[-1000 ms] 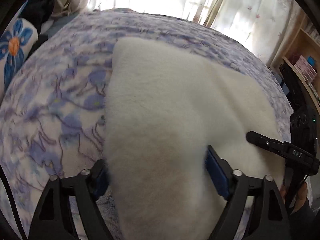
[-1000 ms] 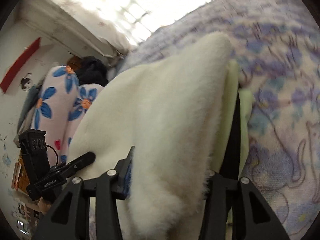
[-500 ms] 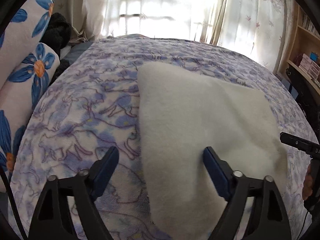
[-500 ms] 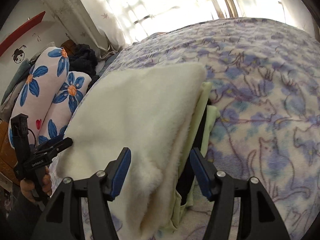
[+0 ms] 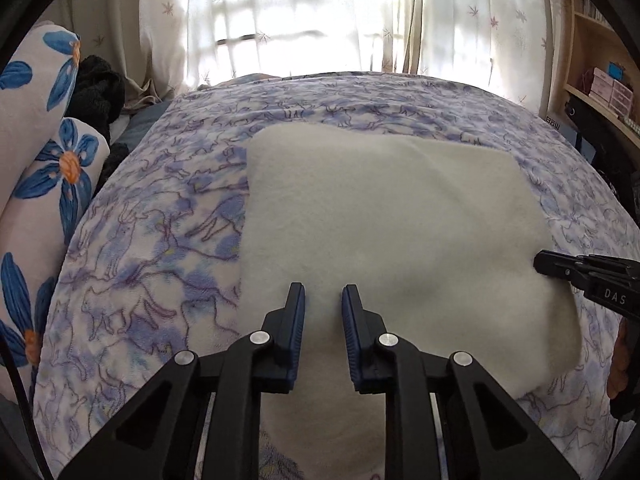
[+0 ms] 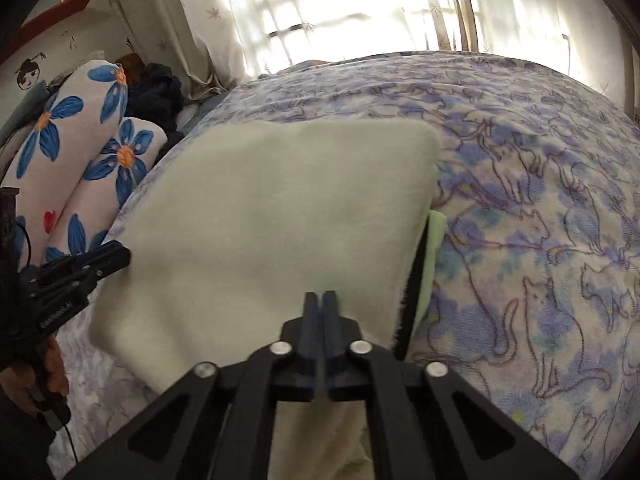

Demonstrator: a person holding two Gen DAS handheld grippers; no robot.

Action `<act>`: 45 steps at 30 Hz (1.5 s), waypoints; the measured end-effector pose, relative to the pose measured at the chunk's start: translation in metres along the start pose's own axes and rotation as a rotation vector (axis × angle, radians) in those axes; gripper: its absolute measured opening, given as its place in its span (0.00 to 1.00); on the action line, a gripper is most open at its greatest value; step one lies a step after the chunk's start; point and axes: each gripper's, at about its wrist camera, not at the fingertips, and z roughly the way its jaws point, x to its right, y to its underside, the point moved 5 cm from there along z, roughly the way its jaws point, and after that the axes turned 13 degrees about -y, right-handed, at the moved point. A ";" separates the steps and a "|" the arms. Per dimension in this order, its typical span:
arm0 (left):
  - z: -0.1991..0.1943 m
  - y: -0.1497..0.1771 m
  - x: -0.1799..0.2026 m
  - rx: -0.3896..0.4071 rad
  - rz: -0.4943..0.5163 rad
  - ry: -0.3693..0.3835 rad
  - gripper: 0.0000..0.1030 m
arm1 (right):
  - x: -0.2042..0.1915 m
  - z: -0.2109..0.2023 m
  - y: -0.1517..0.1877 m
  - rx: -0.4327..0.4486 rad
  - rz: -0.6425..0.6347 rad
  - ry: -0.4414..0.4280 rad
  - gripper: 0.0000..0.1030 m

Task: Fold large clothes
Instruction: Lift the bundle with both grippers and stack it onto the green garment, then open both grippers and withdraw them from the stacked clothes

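Item under inspection: a cream fleece garment [image 5: 384, 232], folded into a thick, roughly square pad, lying flat on the cat-print blanket [image 5: 160, 264] that covers the bed. It sits directly ahead of and beneath both sets of fingers.

Left gripper [image 5: 322, 300]: its fingers are closing, a narrow gap remains, and nothing is caught between them; they stand above the near part of the pad. Right gripper [image 6: 320, 304]: its fingers are pressed together and empty, above the near right portion of the pad. In the left wrist view the right gripper's tip reaches the pad's right edge.

Handling assessment: the pile is deep and plush, so the garment is judged soft, limp and fairly light for its bulk. It will sag and unroll if lifted at a single point. The surface is not slippery; the pile should hold well between the pads. It is not fragile.

Layering: just right of the right fingers, the side edge shows stacked layers, a pale green lining [image 6: 434, 240] and a dark strip beneath the cream top. A shallow pinch risks taking the top layer only.

Recommended hold: the two near corners, one per gripper, with the fingers driven deep enough to enclose every layer, then lifted together.

Floral bolsters [image 5: 44, 184] lie well left of the left fingers.
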 end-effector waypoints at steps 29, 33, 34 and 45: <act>-0.256 0.052 0.030 0.023 -0.093 -0.022 0.69 | -0.112 -0.239 0.052 -0.024 -0.108 0.083 0.03; -0.296 0.073 0.046 0.046 -0.097 -0.008 0.81 | -0.115 -0.271 0.076 -0.024 -0.114 0.111 0.23; -0.305 0.079 0.052 0.044 -0.093 -0.002 0.82 | -0.115 -0.279 0.084 -0.021 -0.116 0.118 0.28; -0.375 0.158 0.117 0.033 -0.076 0.025 0.93 | -0.102 -0.334 0.172 -0.016 -0.094 0.203 0.49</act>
